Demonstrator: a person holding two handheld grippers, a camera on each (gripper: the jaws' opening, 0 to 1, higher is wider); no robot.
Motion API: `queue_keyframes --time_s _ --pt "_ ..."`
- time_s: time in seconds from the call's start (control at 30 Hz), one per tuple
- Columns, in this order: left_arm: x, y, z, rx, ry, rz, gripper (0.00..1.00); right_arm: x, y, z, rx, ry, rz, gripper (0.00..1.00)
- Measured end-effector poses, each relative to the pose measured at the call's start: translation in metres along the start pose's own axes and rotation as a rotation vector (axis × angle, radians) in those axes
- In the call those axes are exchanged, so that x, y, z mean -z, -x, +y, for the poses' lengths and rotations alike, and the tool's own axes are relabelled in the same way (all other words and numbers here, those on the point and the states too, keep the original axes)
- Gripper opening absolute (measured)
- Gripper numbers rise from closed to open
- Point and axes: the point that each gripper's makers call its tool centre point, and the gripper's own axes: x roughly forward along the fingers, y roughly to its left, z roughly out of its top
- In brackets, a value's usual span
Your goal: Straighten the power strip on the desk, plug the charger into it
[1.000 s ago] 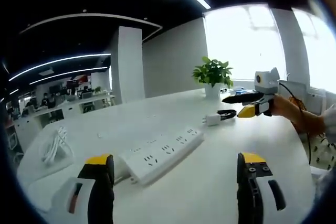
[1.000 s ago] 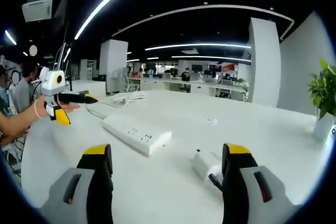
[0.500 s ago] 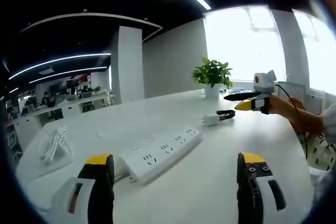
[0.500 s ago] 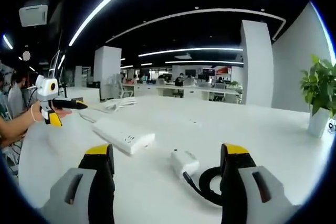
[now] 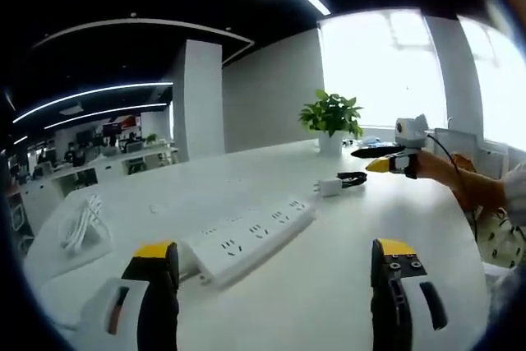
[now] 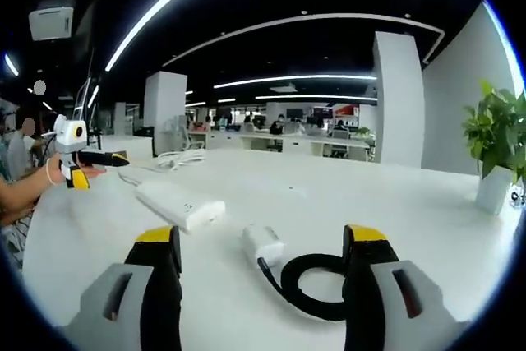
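A long white power strip (image 5: 246, 240) lies slantwise on the white desk (image 5: 329, 285), just beyond my left gripper (image 5: 275, 273), which is open and holds nothing. In the right gripper view the power strip (image 6: 177, 203) is seen end-on at left. A white charger (image 6: 265, 244) with a coiled black cable (image 6: 308, 285) lies between the open jaws of my right gripper (image 6: 263, 265), a little ahead of them. The charger (image 5: 331, 187) and the right gripper (image 5: 386, 158), held in a hand, sit far right in the left gripper view. The left gripper (image 6: 86, 166) appears at the left in the right gripper view.
A potted green plant (image 5: 333, 121) stands at the desk's far end, by bright windows. A bundle of white cable (image 5: 82, 228) lies at the desk's left corner. Other desks with people fill the background. A white pillar (image 6: 399, 100) rises behind the desk.
The right gripper has moved further toward the charger, so the charger and its black cable coil now show fully between its jaws. The left gripper has barely moved.
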Motion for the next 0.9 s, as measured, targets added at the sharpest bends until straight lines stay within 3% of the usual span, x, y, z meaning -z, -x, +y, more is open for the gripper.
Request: queue_keyframes --time_s 0.73,0.9 --pt "0.000 0.002 -0.005 0.008 0.016 -0.003 0.99 0.000 0.009 -0.032 -0.037 -0.021 -0.069 0.78" --pt "0.000 0.001 -0.007 0.013 0.018 -0.003 0.99 0.006 0.008 -0.039 -0.057 -0.029 -0.048 0.78"
